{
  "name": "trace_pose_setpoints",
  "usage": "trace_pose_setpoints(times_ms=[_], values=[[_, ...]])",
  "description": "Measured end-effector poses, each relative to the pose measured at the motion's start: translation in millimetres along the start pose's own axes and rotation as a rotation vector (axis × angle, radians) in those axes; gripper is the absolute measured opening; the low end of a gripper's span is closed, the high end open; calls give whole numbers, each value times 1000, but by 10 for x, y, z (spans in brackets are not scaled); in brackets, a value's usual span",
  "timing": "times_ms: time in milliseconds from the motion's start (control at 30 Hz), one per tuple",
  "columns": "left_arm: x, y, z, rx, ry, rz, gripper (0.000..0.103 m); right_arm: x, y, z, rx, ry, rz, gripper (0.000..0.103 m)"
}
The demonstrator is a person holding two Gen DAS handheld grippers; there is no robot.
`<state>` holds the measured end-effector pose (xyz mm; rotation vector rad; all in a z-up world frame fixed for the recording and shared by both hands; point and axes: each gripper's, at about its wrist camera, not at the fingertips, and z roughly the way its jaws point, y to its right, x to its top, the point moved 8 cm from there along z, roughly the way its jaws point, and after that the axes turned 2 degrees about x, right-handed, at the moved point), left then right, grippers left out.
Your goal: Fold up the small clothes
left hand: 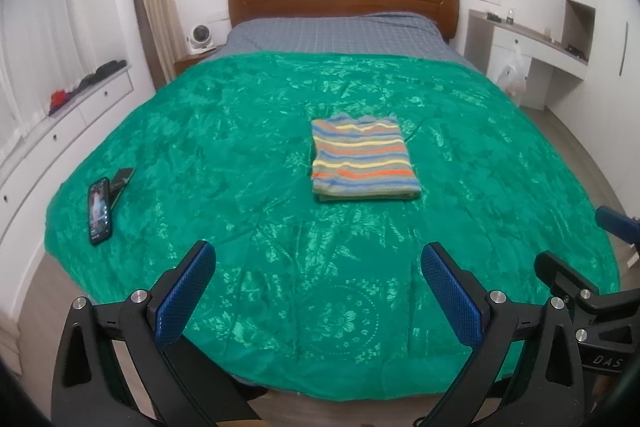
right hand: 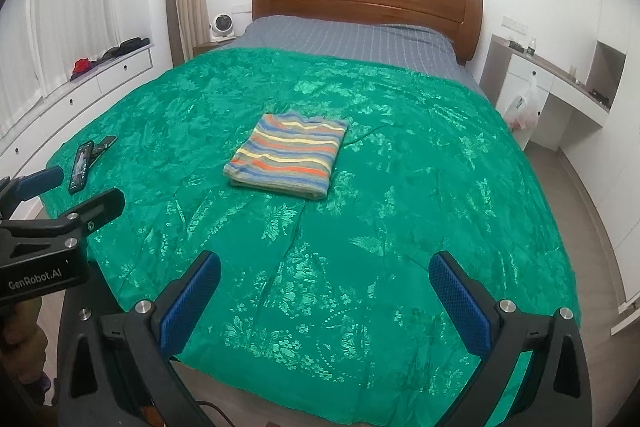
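Far left, on the green satin bedspread (left hand: 240,155): a smartphone (left hand: 99,211), screen lit, lies next to a dark flat object (left hand: 120,181), possibly a remote; too small to tell. Both sit near the bed's left edge, well apart from the garment.

Centre: the striped knit garment (left hand: 364,157) lies folded into a neat rectangle, flat on the bedspread, roughly mid-bed. Stripes run orange, yellow, blue and grey. Its layered edge faces the foot of the bed. Nothing touches it.

Foreground: left gripper (left hand: 318,291) hangs above the foot of the bed, jaws spread wide, holding nothing. Right gripper (right hand: 324,303) beside it, jaws likewise spread wide and empty. Both well back from the garment.

Right: white desk unit against the wall with a plastic bag (left hand: 512,75) hanging on it.

Judgement: fold looks complete; no other loose clothing is visible on the bed.

Risks from here:
- Any re-grip of the stack by one corner would likely peel the top layers apart; knit is limp.
- The satin looks slick: a sideways push could slide the stack or ruck the bedspread under it.
- A wide left sweep could knock the smartphone off the edge.
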<state>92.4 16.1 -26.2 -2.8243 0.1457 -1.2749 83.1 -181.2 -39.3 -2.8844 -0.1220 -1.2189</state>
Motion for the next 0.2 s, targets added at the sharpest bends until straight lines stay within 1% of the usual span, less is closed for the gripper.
trace_pose_setpoints(times_ms=[200], values=[[5, 3, 2, 10, 2, 2, 103, 5, 1, 12, 10, 4, 5, 103]])
